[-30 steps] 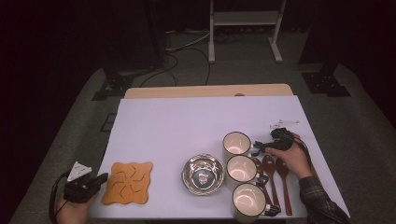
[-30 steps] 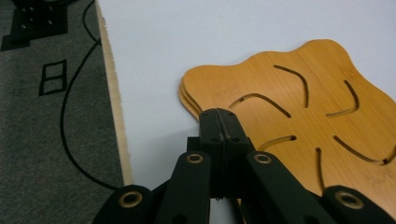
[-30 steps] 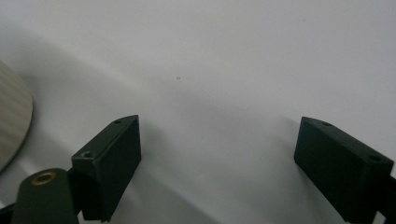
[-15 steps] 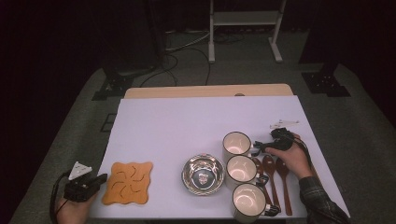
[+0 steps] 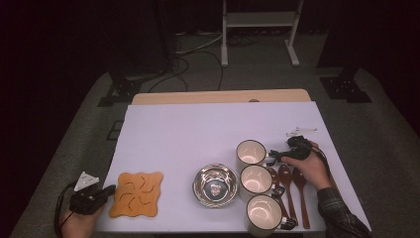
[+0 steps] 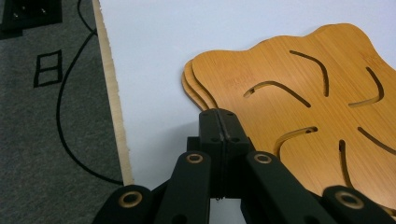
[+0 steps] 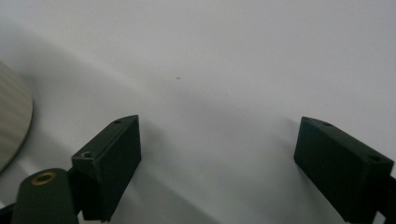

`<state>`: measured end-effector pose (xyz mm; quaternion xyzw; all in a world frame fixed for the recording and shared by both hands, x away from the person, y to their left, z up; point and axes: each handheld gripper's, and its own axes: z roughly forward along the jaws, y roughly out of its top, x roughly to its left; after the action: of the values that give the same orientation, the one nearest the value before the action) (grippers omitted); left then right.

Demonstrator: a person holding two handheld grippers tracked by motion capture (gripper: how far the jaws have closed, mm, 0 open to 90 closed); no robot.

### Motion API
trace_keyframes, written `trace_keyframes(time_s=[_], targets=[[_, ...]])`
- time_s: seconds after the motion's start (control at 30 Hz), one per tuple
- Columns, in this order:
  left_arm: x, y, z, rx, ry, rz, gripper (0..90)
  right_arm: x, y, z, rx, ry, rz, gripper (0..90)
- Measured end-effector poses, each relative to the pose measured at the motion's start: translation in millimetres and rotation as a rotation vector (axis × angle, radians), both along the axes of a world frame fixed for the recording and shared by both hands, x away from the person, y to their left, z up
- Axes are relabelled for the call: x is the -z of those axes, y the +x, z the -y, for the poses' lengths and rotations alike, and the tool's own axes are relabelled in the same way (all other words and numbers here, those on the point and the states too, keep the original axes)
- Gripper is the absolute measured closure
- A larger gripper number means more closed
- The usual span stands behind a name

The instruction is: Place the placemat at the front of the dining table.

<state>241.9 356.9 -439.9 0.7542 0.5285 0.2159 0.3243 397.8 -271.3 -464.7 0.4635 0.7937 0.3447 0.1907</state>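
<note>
**High view.** Compared with the frames from the preceding second, nothing on the surface (image 5: 198, 129) has shifted. Both hands hold their positions. The left tongs (image 5: 111, 189) lie at the near left corner, and the trivet stack (image 5: 137, 193) sits directly ahead of their tips. The right tongs (image 5: 271, 157) point at the far mug (image 5: 250, 152), just beside its handle side. The other two mugs and the three wooden spoons (image 5: 289, 184) lie to one side of the right tongs, towards the person. The steel bowl (image 5: 215, 184) lies beyond the mugs.

**Left gripper view.** The left tongs (image 6: 219, 125) are together with nothing between them. Their tips meet the near edge of the trivet stack (image 6: 303, 102), which consists of two bamboo pieces, one on the other. Contact with the wood cannot be confirmed.

**Right gripper view.** The right tongs (image 7: 219, 161) stand wide apart over bare surface (image 7: 210, 65) and hold nothing. A curved grey object (image 7: 11, 121) lies past the left jaw. It cannot be identified.

**Assessment.** The lack of movement indicates a pause before a grasp, not progress. No item has been lifted. The left tongs must open before they can take a trivet. The right tongs must advance to reach the far mug.
</note>
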Motion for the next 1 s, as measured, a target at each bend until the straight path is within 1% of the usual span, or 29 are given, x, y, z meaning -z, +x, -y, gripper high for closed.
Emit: trace_keyframes(time_s=[0.27, 0.57, 1.0], targets=[[-0.1, 0.9, 3.1, 0.017, -0.002, -0.004, 90.0, 0.0, 0.0, 0.0, 0.0, 0.0, 0.0, 13.0], [0.6, 2.2, 8.2, 0.036, -0.017, -0.007, 90.0, 0.0, 0.0, 0.0, 0.0, 0.0, 0.0, 13.0], [0.5, 4.1, 16.0, 0.064, -0.019, -0.014, 90.0, 0.0, 0.0, 0.0, 0.0, -0.001, 0.0, 13.1]])
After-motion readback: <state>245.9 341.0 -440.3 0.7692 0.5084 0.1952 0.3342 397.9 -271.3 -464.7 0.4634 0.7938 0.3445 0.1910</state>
